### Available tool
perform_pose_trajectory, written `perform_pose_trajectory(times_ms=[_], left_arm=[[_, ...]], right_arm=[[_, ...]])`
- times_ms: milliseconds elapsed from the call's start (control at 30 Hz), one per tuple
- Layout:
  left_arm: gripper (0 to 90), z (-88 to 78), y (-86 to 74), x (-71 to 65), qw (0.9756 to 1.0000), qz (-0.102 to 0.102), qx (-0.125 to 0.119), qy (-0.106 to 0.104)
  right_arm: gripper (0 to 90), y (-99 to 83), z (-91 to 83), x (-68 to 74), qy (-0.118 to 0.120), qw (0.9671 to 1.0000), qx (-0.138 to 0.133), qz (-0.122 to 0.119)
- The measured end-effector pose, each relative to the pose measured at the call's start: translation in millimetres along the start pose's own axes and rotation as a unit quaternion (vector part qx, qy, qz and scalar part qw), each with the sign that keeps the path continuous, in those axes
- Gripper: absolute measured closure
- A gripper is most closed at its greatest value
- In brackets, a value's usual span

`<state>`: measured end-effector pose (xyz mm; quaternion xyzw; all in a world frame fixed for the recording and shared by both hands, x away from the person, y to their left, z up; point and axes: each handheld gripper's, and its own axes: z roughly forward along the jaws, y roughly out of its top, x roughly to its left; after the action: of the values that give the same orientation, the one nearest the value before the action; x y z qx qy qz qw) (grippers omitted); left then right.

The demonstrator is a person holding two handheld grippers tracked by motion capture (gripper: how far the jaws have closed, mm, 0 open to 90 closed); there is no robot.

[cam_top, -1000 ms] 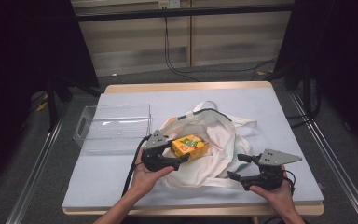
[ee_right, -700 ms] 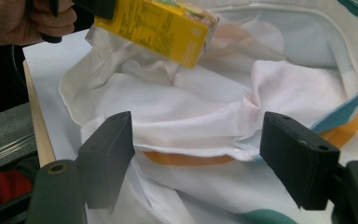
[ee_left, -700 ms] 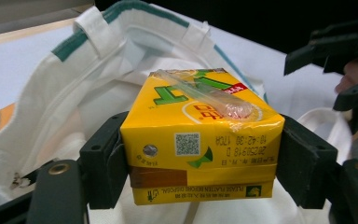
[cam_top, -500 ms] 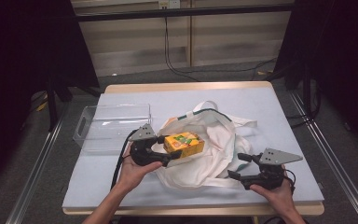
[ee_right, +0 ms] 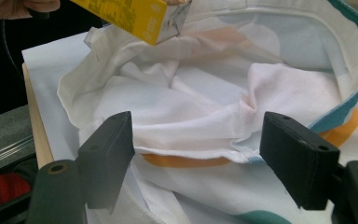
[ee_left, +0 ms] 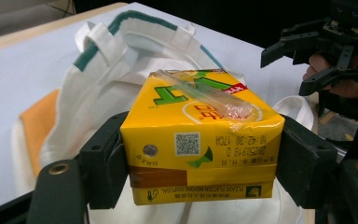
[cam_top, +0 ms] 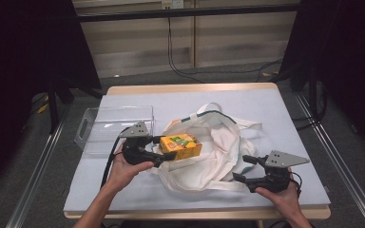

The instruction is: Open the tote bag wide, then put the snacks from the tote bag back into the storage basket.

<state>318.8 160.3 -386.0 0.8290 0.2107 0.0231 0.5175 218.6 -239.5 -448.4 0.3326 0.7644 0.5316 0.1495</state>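
1. The left gripper (cam_top: pixel 165 148) pinches a yellow carton (cam_top: pixel 180 145) across its two narrow ends, one black pad on each, seen close in the left gripper view (ee_left: pixel 200 144).
2. The carton hangs just above the white bag (cam_top: pixel 214 147), off the cloth, near the bag's left edge and not far from the clear tray (cam_top: pixel 116 121).
3. The right gripper (cam_top: pixel 247 168) sits at the bag's right side with its jaws spread; in its own view a fold of cloth (ee_right: pixel 191 140) lies between the pads, neither pad pressing it as far as I can see.
4. I'd guess the carton is a full drink box: moderately heavy, with stiff corners but walls that give if squeezed hard. A straw in plastic wrap (ee_left: pixel 209 95) lies glued on top; that film looks slippery, so keep pads off it.
5. The end faces are the sensible hold, as now; the coated card is smooth, so a tilt could let it slide.
6. The bag is limp and will sag or snag.
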Motion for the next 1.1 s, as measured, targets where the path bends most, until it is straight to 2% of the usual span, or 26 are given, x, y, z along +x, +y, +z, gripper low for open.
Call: perform_pose_trajectory(times_ms=[67,200,433,533,667,800,933,1100], left_arm=[[27.3,-2.7,1.2,0.6,1.0,0.005,0.001,0.003],[27.2,-17.4,5.7,4.3,1.0,0.001,0.005,0.004],[27.2,-32.9,8.4,8.1,0.9996,0.011,0.023,0.011],[27.3,-42.0,11.7,12.6,0.9991,0.007,0.037,0.018],[27.3,-54.1,13.4,17.4,0.9986,0.001,0.044,0.031],[27.3,-61.3,13.7,20.0,0.9984,-0.01,0.047,0.03],[27.3,-69.9,14.5,20.2,0.9979,-0.012,0.054,0.034],[27.3,-76.4,15.3,24.8,0.9964,-0.024,0.066,0.048]], right_arm=[[25.7,0.0,0.0,0.0,0.0,1.0,0.0,0.0],[25.5,0.3,1.2,1.1,-0.001,1.0,0.001,-0.001],[25.5,1.0,1.3,1.3,0.001,1.0,-0.003,-0.002],[25.5,1.0,0.1,1.2,-0.002,1.0,-0.004,0.0],[25.4,1.2,0.5,0.5,-0.001,1.0,-0.005,-0.001],[25.4,1.2,0.9,0.7,0.0,1.0,-0.004,-0.001],[25.4,1.8,2.1,-0.1,0.001,1.0,-0.005,0.001],[25.4,2.6,3.6,-1.2,0.002,1.0,-0.007,0.002]])
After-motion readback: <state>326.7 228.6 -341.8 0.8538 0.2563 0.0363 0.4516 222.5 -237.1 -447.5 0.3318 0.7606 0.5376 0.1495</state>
